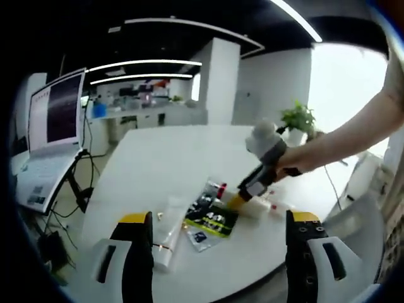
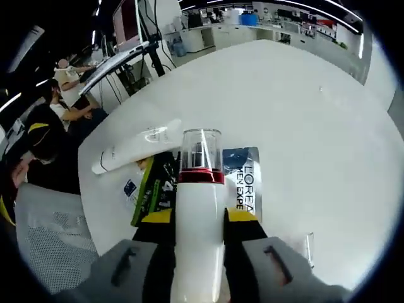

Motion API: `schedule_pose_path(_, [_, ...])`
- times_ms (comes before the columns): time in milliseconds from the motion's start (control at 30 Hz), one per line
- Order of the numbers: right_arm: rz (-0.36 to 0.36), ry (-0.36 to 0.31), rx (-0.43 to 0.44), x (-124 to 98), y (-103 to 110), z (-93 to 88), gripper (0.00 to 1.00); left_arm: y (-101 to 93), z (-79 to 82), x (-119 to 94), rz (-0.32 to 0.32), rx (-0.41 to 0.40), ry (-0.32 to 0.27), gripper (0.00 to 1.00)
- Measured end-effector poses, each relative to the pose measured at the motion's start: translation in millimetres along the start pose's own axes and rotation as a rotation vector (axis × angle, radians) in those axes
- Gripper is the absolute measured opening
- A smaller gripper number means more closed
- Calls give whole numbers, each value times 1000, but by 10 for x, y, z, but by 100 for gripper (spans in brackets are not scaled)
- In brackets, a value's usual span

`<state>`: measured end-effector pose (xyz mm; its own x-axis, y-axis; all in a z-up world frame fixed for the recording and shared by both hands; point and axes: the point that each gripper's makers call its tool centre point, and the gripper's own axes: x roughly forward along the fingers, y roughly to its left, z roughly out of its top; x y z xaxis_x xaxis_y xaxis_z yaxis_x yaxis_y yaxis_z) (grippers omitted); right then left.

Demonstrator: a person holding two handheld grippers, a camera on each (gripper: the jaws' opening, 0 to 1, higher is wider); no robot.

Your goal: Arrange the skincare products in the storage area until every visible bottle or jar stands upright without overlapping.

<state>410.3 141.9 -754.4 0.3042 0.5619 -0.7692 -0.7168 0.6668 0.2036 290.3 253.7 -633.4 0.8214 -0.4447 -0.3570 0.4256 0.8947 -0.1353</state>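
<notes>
A white bottle [image 2: 201, 208] with a red ring and a clear cap lies along my right gripper [image 2: 201, 219], whose yellow-tipped jaws are shut on its body. Beneath and beyond it on the white table [image 2: 303, 107] lie a white tube [image 2: 136, 146], a green and black box [image 2: 153, 187] and a silver sachet [image 2: 244, 180]. In the left gripper view the right gripper [image 1: 243, 194] holds the bottle [image 1: 222, 188] low over the box [image 1: 211, 221]; the tube [image 1: 167, 243] lies to the left. My left gripper [image 1: 218, 252] stands open above the table's near edge, nothing between its jaws.
A small clear item [image 2: 304, 243] lies right of the held bottle. A mesh chair [image 2: 44, 237] stands by the table edge, with seated people [image 2: 60, 95] beyond. A laptop [image 1: 53, 126] stands left of the table [image 1: 158, 164], and a plant [image 1: 297, 117] at its far end.
</notes>
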Motion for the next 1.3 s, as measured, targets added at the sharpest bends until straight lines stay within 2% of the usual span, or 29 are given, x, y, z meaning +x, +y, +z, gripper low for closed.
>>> schedule_pose_path(100, [31,-79,47,-157,71,89,27,-15,13,11,-14,-15,5,83])
schedule_pose_path(200, [93,-151,91,-340,190,172,27,-38,64,47,-32,-54,-4,83])
schedule_pose_path(400, [191,-291,137,-758,414,321,27,-171,308,114,-92,-108,-44,80])
schedule_pose_path(467, [274,-370,130,-944,562,388,27,-264,387,154,-142,-170,-59,75])
schedule_pose_path(533, [332,-399,190,-1110,665,358,27,-330,481,202,-170,-218,-77,76])
schedule_pose_path(567, [372,-442,199,-1216,724,357,27,-359,526,220,-185,-239,-90,77])
schedule_pose_path(700, [426,-510,230,-1464,810,301,27,-574,706,282,-293,-332,-115,74])
schedule_pose_path(800, [477,-579,249,-1668,857,278,27,-734,749,347,-366,-333,-96,71])
schedule_pose_path(900, [513,-613,268,-1835,890,264,27,-985,810,409,-473,-338,-67,70])
schedule_pose_path(967, [519,-626,251,-1924,908,256,27,-1071,848,431,-518,-352,-56,69])
schedule_pose_path(1033, [530,-633,241,-1986,923,251,27,-1148,931,466,-541,-341,-71,67])
schedule_pose_path(1133, [541,-656,235,-2078,936,249,27,-1324,1014,497,-604,-312,-57,65])
schedule_pose_path(1300, [576,-717,257,-2253,931,291,27,-1462,1117,552,-651,-310,-54,59])
